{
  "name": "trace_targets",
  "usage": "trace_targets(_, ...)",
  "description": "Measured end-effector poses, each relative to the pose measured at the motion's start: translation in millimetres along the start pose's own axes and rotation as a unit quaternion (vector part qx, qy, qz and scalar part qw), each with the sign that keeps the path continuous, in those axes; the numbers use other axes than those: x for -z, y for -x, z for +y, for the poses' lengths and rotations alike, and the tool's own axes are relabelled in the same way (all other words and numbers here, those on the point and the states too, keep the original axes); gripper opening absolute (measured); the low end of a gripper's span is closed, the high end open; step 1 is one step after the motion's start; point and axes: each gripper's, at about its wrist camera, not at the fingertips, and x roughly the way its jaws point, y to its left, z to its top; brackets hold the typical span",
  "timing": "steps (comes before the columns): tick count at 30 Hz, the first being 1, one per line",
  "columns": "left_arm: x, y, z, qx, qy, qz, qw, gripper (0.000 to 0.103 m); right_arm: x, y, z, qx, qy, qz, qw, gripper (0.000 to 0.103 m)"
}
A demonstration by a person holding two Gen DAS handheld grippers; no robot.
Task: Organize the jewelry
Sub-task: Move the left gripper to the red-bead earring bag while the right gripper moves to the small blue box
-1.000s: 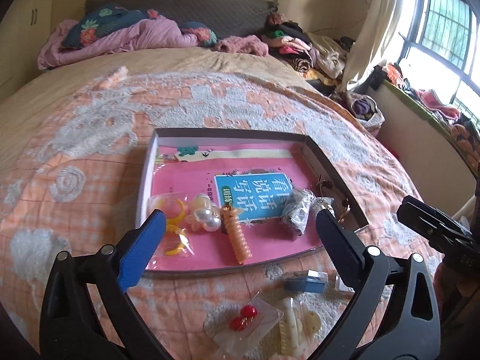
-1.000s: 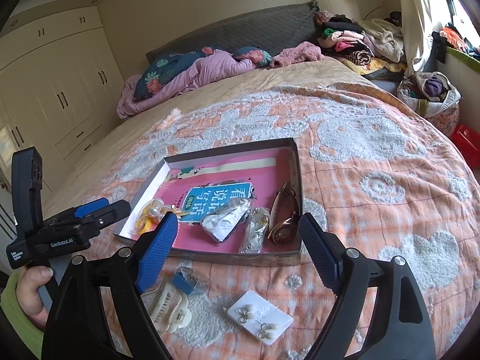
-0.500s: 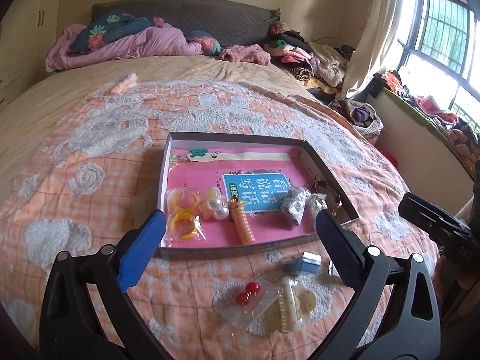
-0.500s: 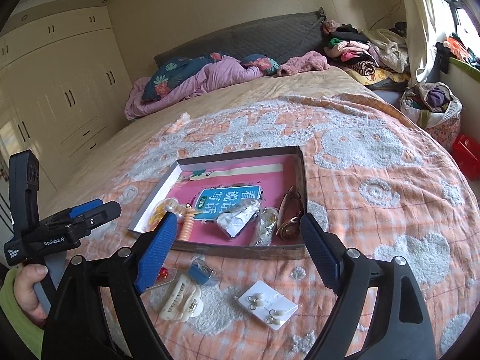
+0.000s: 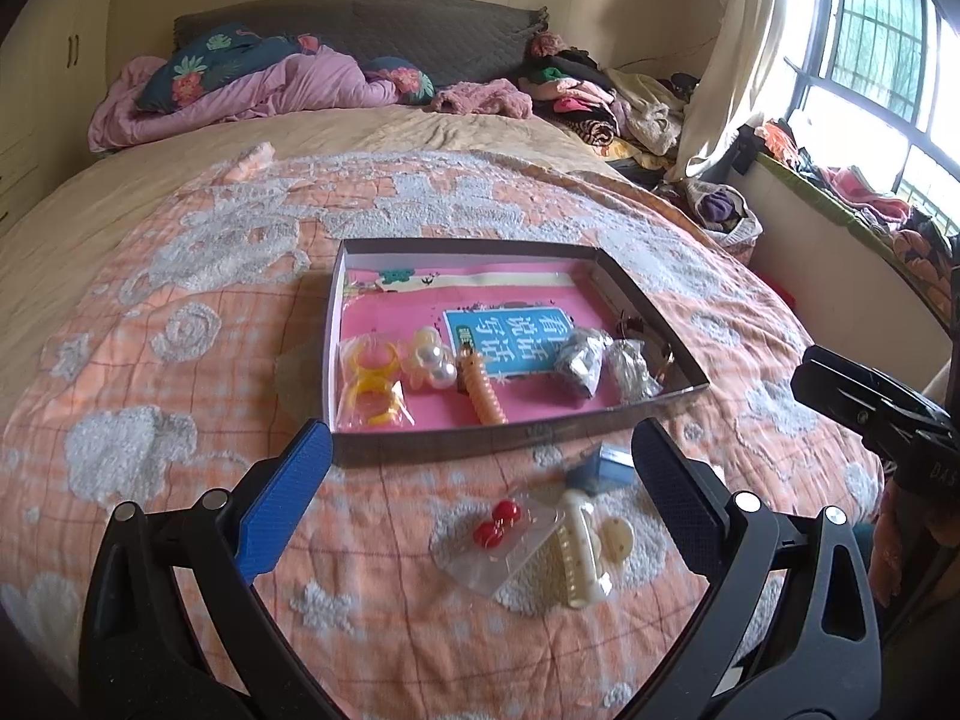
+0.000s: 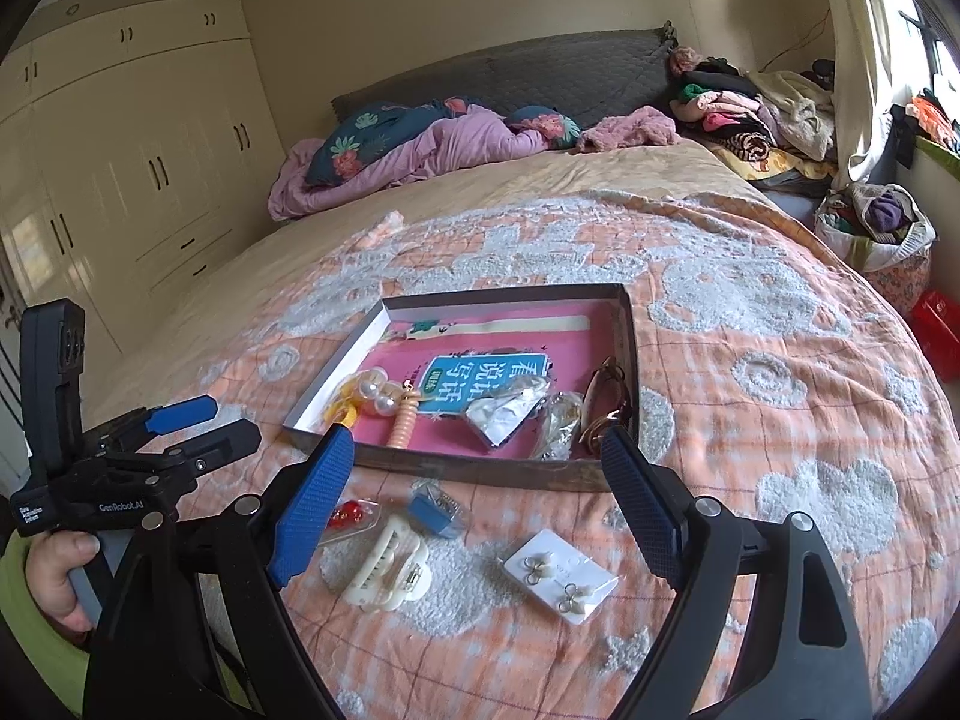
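A shallow box (image 5: 522, 433) (image 6: 474, 468) with a pink lining lies on the bed, holding yellow rings (image 5: 372, 381), pearls (image 5: 435, 363), an orange coil tie (image 5: 486, 399), foil packets (image 5: 582, 360) and glasses (image 6: 606, 408). In front of it lie red earrings in a clear bag (image 5: 498, 525), a cream claw clip (image 5: 579, 552) (image 6: 390, 564), a small blue box (image 6: 435, 510) and a white earring card (image 6: 561, 579). My left gripper (image 5: 480, 498) is open and empty above the red earrings. My right gripper (image 6: 474, 510) is open and empty above the loose items.
The bed has an orange and white quilt (image 6: 780, 420). Pillows and a purple blanket (image 5: 252, 90) lie at the headboard. Piled clothes (image 5: 600, 96) are at the far right, a window (image 5: 870, 60) on the right, wardrobes (image 6: 120, 180) on the left.
Both grippers have pulled back from the box toward the near edge of the bed. More of the loose items in front of the box now show. Both stay open.
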Motion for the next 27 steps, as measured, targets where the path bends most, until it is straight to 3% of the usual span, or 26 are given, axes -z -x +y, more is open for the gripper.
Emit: trace_targets(27,50,1,12,-0.014,-0.008,0.046,0.9988,0.094,34,-8,21,-0.007,0.028,0.046,0.999,0.084)
